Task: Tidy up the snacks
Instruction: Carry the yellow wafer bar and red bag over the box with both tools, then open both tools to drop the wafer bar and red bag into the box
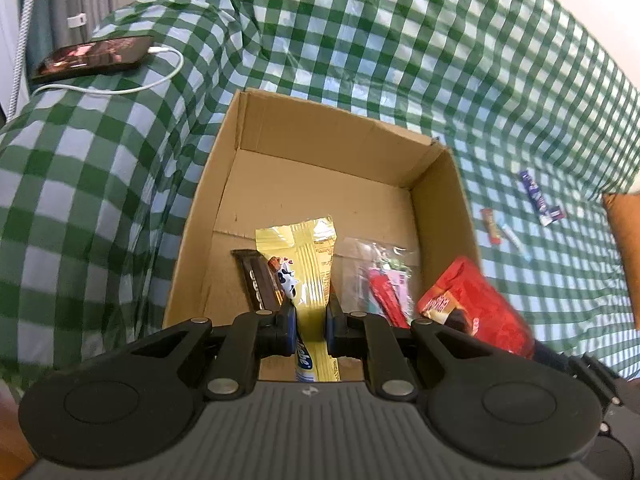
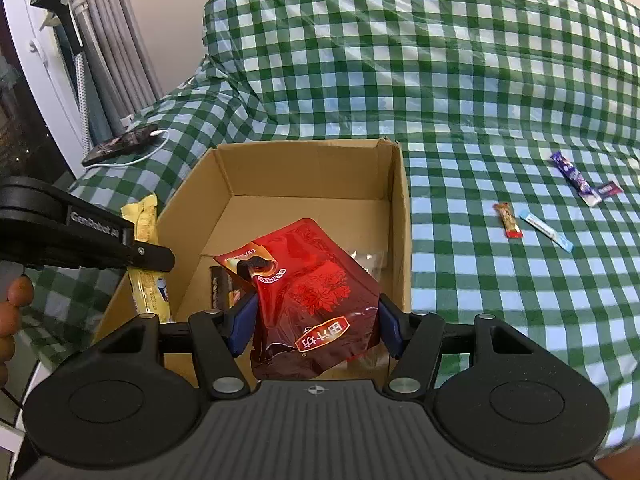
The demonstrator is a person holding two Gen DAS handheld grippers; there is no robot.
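My left gripper (image 1: 311, 320) is shut on a long yellow snack packet (image 1: 304, 256) and holds it over the near end of an open cardboard box (image 1: 320, 136). On the box floor lie a brown chocolate bar (image 1: 260, 280) and a clear bag (image 1: 372, 264) with red sticks inside. My right gripper (image 2: 316, 320) is shut on a red foil pouch (image 2: 312, 280), held above the box (image 2: 396, 220) near its front. In the right wrist view the yellow packet (image 2: 146, 220) hangs at the box's left wall, pinched by the left gripper (image 2: 152, 258).
On the green checked cloth (image 2: 480, 80) right of the box lie a red-orange bar (image 2: 508, 220), a blue-white stick (image 2: 546, 230), a purple packet (image 2: 574, 178) and a small dark packet (image 2: 610, 190). A phone (image 2: 120, 144) on a white cable rests at the far left.
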